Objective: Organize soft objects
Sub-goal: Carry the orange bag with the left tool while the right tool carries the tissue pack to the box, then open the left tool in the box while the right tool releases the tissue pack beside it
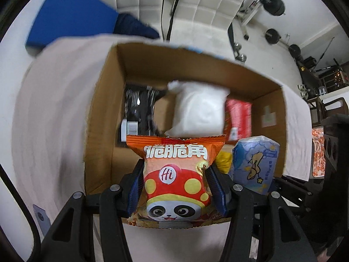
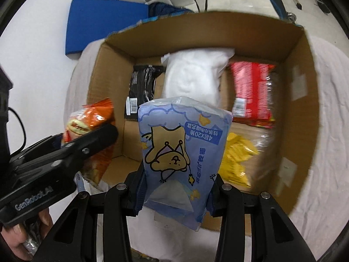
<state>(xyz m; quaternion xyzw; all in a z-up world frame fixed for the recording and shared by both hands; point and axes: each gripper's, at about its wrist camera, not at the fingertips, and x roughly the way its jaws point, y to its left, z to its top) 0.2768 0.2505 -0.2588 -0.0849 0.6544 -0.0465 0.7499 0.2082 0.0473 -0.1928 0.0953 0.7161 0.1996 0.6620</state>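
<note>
My left gripper (image 1: 174, 187) is shut on an orange snack bag with a panda (image 1: 174, 174) and holds it over the near edge of an open cardboard box (image 1: 104, 113). My right gripper (image 2: 176, 190) is shut on a blue tissue pack with a cartoon bear (image 2: 183, 152), also above the box's (image 2: 305, 69) near side. The tissue pack shows at the right in the left wrist view (image 1: 255, 163); the orange bag and left gripper show at the left in the right wrist view (image 2: 91, 126). Inside the box lie a white soft pack (image 2: 192, 76), a black packet (image 2: 141, 87), a red packet (image 2: 253, 91) and a yellow bag (image 2: 235, 157).
The box stands on a surface covered with a pale pink cloth (image 1: 50, 113). A blue mat (image 2: 102, 24) lies on the white floor behind it, next to a white quilted chair (image 1: 196, 2). Exercise weights (image 1: 272, 36) and dark furniture (image 1: 333, 144) stand at the right.
</note>
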